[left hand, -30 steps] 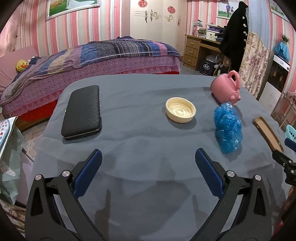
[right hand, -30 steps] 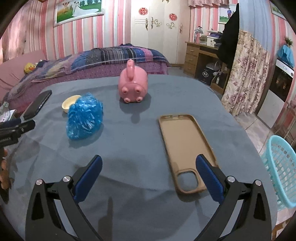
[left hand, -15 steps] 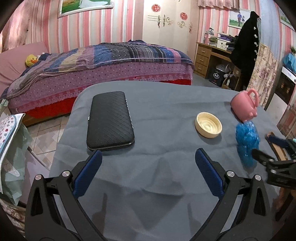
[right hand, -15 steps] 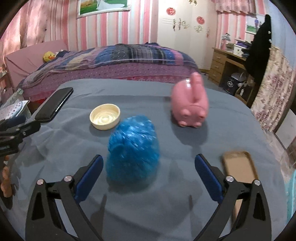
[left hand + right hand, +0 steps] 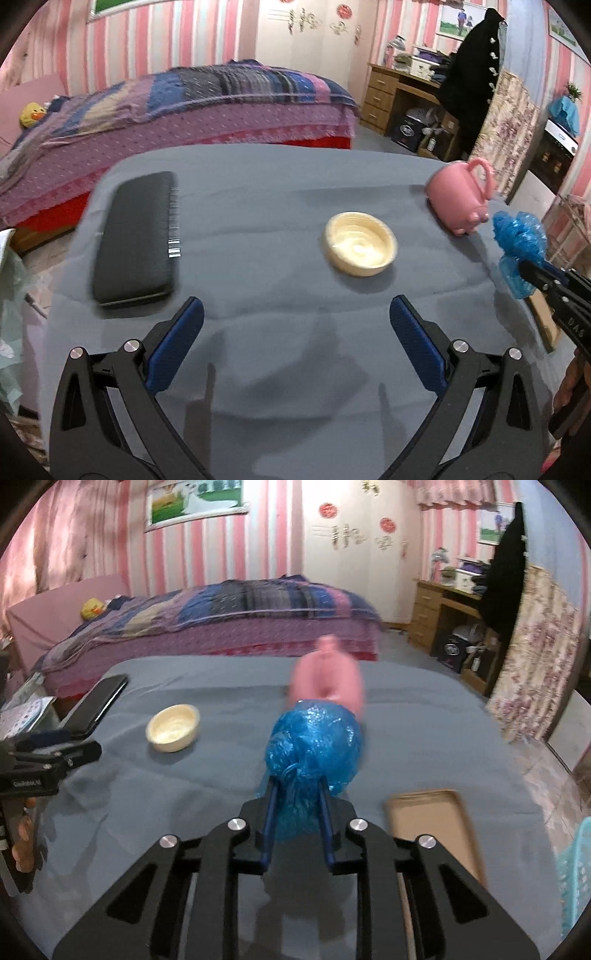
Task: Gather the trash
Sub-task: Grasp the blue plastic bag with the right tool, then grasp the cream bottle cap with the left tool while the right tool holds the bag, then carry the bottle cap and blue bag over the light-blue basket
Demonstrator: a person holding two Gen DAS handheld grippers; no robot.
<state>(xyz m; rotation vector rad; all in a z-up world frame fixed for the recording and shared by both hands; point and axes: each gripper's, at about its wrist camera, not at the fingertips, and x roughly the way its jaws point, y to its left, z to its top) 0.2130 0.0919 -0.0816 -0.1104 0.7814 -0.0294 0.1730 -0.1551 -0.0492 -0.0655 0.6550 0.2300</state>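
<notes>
Above grey table [image 5: 221, 775]: right gripper [image 5: 297, 790] clamped on blue plastic wad [image 5: 314, 746]; left gripper [image 5: 295, 321] spread wide, holding nothing.

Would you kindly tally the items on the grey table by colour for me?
Blue: 1, crumpled blue plastic bag, held in the right claw
Pink: 1, pink pig-shaped mug
Cream: 1, round cream dish
Black: 1, black quilted case
Tan: 1, tan phone case
Total: 5

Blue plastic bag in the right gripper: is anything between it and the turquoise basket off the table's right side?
Nothing visible blocks it. The right gripper is shut on the blue plastic bag. Toward the turquoise basket, only the tan phone case lies flat on the table, low enough to pass over. The pink pig mug sits behind the bag.
</notes>
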